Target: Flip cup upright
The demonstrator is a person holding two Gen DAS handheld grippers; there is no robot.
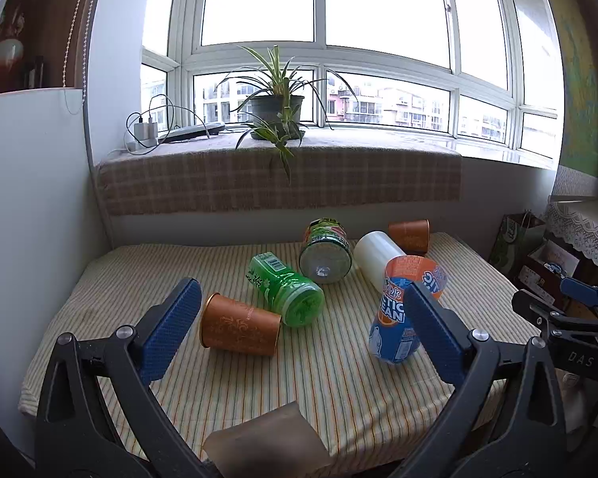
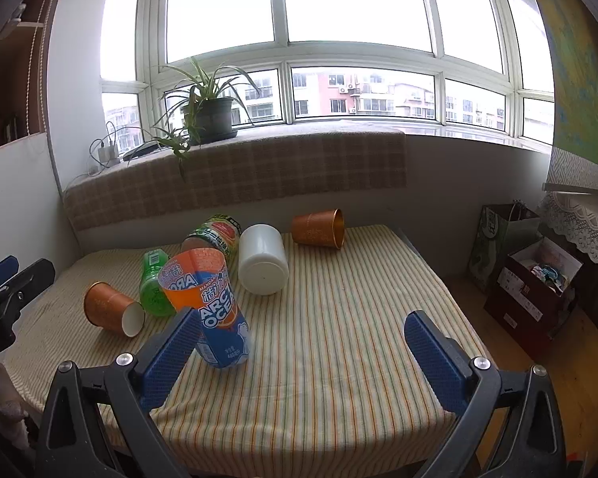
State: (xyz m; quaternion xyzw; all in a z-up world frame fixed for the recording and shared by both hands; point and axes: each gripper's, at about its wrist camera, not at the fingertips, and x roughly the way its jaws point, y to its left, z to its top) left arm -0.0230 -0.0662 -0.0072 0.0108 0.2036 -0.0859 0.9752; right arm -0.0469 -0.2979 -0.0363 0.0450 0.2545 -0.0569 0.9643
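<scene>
Several cups lie on their sides on a striped table [image 1: 331, 382] [image 2: 339, 358]. A near orange cup [image 1: 239, 328] [image 2: 113, 312] lies at the left. A green cup [image 1: 287, 294] [image 2: 153, 285], a clear cup with a green and red label [image 1: 325, 251] [image 2: 215, 235], a white cup [image 1: 376, 259] [image 2: 262, 259] and a far orange cup [image 1: 410, 236] [image 2: 319, 228] lie behind. A blue and orange cup [image 1: 402, 310] [image 2: 211, 302] leans tilted. My left gripper [image 1: 301, 306] is open above the table's near side. My right gripper [image 2: 299, 332] is open, its left finger beside the blue cup.
A brown paper piece [image 1: 267, 442] lies at the table's near edge. A potted plant [image 1: 275, 107] [image 2: 211, 117] and chargers [image 1: 145, 129] sit on the cloth-covered windowsill. Bags and boxes [image 2: 534, 279] stand on the floor to the right.
</scene>
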